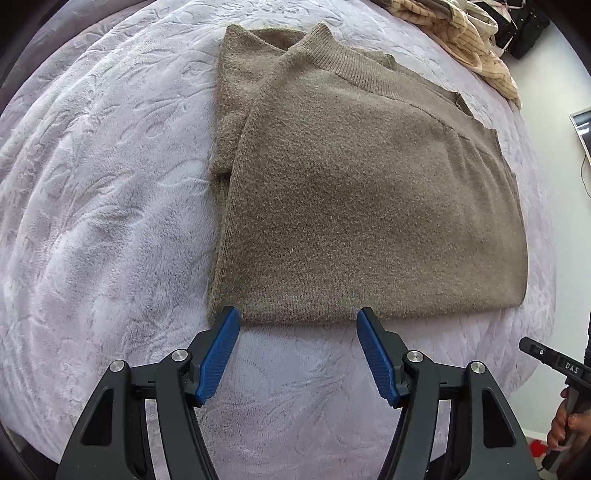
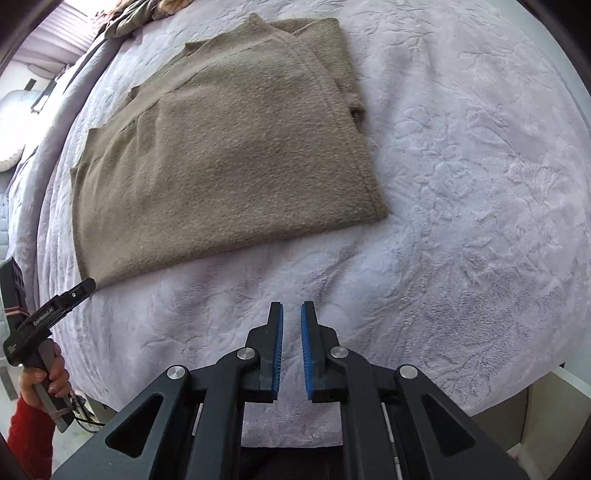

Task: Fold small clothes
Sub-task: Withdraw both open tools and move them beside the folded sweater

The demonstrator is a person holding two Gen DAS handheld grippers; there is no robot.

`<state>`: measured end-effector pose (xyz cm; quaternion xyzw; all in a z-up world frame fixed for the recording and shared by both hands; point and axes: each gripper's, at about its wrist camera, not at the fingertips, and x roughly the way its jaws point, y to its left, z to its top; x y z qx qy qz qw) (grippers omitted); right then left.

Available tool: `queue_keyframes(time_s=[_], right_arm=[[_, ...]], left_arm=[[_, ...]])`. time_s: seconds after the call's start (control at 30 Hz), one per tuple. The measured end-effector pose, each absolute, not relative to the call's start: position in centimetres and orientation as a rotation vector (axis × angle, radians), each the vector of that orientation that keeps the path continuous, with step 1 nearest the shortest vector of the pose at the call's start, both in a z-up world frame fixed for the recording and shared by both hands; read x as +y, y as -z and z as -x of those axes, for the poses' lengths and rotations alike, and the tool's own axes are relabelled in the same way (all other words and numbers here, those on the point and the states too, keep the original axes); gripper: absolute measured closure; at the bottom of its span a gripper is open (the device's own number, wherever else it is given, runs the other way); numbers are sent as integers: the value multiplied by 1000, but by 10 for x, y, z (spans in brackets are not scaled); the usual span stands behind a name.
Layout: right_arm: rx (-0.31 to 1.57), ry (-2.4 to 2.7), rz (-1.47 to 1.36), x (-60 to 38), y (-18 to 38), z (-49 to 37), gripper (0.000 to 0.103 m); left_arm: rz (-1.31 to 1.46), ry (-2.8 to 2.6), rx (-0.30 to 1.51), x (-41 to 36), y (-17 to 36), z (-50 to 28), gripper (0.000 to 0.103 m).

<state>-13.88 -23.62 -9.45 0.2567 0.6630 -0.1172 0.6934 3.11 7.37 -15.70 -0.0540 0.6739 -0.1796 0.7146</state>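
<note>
Left wrist view: a folded brown sweater (image 1: 354,199) lies flat on a bed with a pale lilac blanket (image 1: 92,221). My left hand-held gripper (image 1: 297,317) hovers at its near edge, jaws wide apart, empty. My right hand-held gripper (image 2: 291,314) hangs over bare blanket near the sweater, jaws nearly together, holding nothing. Crumpled clothes (image 1: 465,33) sit at the far edge.

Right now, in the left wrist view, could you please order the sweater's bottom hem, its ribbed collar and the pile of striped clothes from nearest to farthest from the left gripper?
1. Bottom hem, just ahead of the left gripper.
2. Ribbed collar, at the sweater's far end.
3. Pile of striped clothes, far right edge of the bed.
</note>
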Motion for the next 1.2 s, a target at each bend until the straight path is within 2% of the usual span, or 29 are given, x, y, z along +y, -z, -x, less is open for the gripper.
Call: queue_keyframes(time_s=[0.13, 0.5, 0.57, 0.6, 0.63, 0.7, 0.77, 0.83, 0.93, 1.03, 1.2], right_arm=[[1487, 227, -540, -219, 93, 125, 87], [1519, 160, -491, -183, 97, 112, 85], [1525, 151, -488, -179, 99, 112, 84], [1527, 146, -487, -177, 99, 111, 84], [1528, 141, -486, -175, 100, 110, 83], [1530, 132, -485, -170, 100, 108, 80], [1530, 122, -486, -166, 101, 106, 72], [1530, 114, -486, -162, 101, 104, 68], [1535, 99, -495, -156, 103, 101, 66], [1538, 79, -515, -150, 105, 99, 56], [1545, 43, -550, -140, 109, 93, 51]], left_arm=[[85, 360, 1510, 80, 157, -24, 36], [78, 346, 1488, 105, 142, -14, 36], [80, 343, 1479, 108, 140, -14, 25], [83, 337, 1465, 110, 137, -14, 11], [88, 332, 1456, 112, 135, -15, 3], [106, 331, 1451, 115, 134, -17, 2], [114, 324, 1453, 119, 133, -18, 2], [101, 312, 1451, 121, 134, -19, 2], [61, 296, 1450, 121, 134, -20, 2], [63, 287, 1468, 118, 137, -23, 2], [45, 272, 1470, 121, 137, -24, 2]])
